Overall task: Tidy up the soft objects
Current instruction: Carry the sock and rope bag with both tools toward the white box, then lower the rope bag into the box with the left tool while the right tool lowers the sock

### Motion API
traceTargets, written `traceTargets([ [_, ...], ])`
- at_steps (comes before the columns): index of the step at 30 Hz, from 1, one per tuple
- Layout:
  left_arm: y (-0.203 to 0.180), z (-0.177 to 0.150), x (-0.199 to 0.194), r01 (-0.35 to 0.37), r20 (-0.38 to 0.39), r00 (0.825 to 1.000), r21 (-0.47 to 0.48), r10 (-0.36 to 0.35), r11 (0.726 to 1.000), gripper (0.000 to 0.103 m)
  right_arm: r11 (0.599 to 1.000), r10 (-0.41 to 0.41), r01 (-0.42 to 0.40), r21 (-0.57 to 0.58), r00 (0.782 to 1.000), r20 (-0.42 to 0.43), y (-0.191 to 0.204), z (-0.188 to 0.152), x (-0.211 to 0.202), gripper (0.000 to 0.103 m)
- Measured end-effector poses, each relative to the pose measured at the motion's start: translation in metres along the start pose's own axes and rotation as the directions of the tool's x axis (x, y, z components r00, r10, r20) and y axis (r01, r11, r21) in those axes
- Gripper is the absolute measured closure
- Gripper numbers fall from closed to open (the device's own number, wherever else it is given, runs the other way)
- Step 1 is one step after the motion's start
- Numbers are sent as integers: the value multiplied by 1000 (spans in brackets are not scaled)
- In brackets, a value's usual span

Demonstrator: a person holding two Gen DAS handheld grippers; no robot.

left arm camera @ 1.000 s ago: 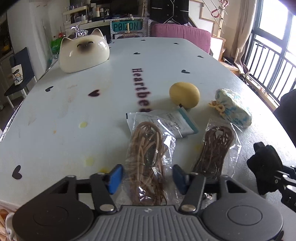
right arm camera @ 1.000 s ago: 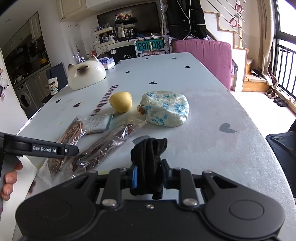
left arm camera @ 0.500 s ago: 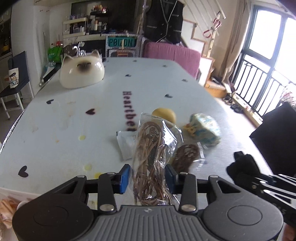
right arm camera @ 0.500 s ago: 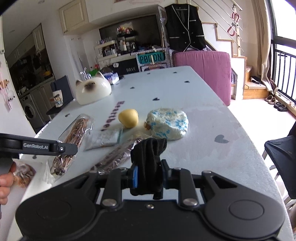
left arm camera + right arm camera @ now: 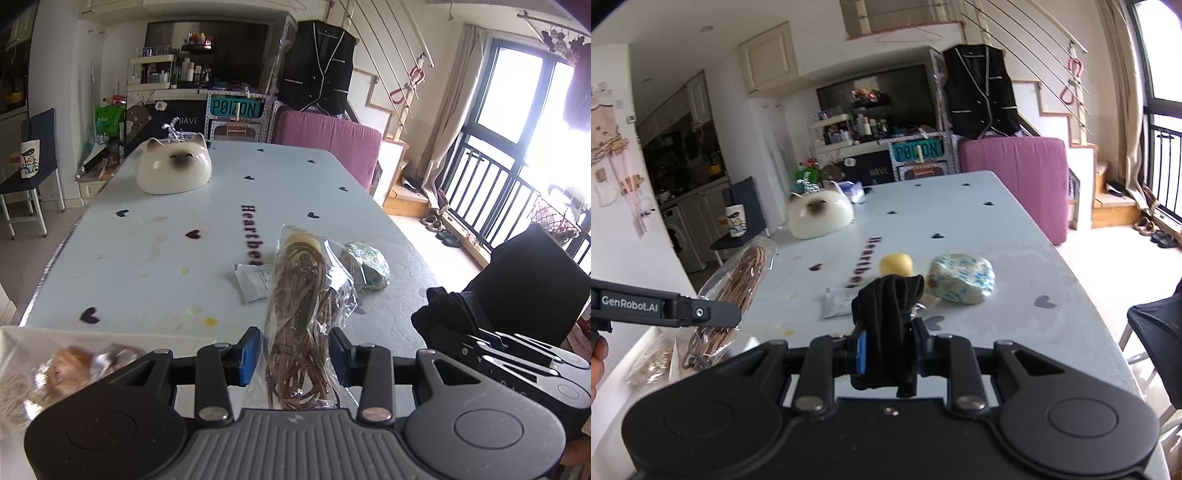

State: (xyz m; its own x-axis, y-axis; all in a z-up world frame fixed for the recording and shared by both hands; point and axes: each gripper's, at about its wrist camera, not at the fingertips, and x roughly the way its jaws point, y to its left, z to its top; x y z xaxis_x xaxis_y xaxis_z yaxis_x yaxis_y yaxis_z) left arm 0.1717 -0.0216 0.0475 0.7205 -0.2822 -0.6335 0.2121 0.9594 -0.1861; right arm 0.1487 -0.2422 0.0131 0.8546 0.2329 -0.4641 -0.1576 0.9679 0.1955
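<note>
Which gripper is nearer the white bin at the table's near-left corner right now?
Left. The left gripper, shut on the bag of brown cord, hangs just right of the white bin. The right gripper, shut on the black cloth, is farther right.

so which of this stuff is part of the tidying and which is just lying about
Part of the job:
- bagged cord, held in the left gripper
- black cloth, held in the right gripper
- yellow ball
- floral pouch
- white bin, with soft things in it

Just lying about:
- cat dish
- sachet
- pink chair
</note>
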Motion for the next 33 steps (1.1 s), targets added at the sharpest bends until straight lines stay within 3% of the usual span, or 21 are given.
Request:
traceTargets([
  [17,81,-42,-96,-128,61,990,-32,130,991,61,988,135,-136,-72,990,-29,70,-14,-10,78],
  [24,118,-66,-112,-194,26,981,-30,194,981,61,973,188,-196,-120,980,-71,102,-19,-1,78],
  [33,162,-105,-111,-275,-77,959,-18,273,961,61,954,224,-246,-173,965,-138,135,-21,25,78],
])
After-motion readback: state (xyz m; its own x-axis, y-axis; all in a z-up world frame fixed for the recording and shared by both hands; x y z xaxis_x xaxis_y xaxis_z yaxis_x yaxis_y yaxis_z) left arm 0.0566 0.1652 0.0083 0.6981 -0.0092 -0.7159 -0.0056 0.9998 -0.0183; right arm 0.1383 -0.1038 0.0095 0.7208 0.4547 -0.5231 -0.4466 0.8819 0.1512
